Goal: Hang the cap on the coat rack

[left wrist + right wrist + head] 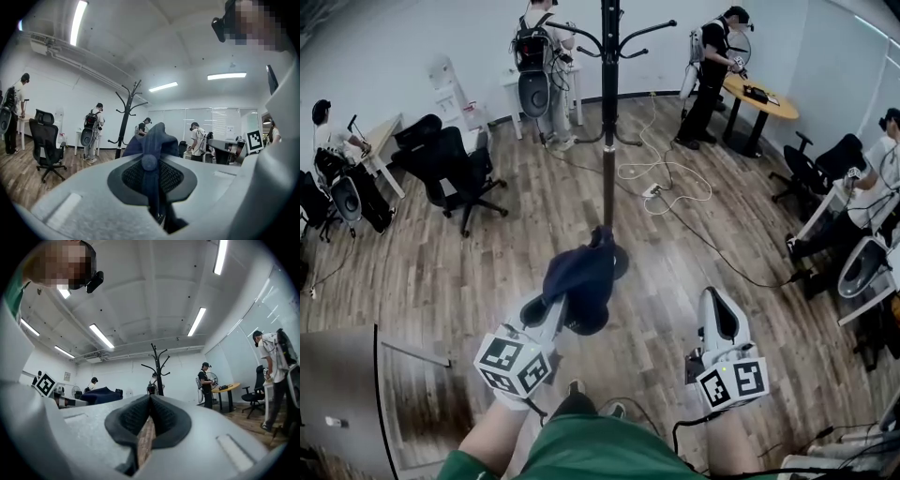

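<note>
My left gripper (559, 315) is shut on a dark navy cap (582, 278), which hangs bunched over its jaws at chest height. In the left gripper view the cap's cloth (153, 143) is pinched between the pads and stands up in front of the camera. The black coat rack (608, 131) stands straight ahead on the wooden floor, its hooks (642, 36) at the top of the head view; the cap hides part of its base. My right gripper (718, 305) is to the right, shut with nothing in it, its pads meeting at the tips (150, 399).
A white cable (661, 178) loops over the floor right of the rack. Black office chairs (450, 169) stand at the left, and a round wooden table (764, 101) is at the back right. People stand or sit around the room. A grey tabletop corner (347, 394) lies at my lower left.
</note>
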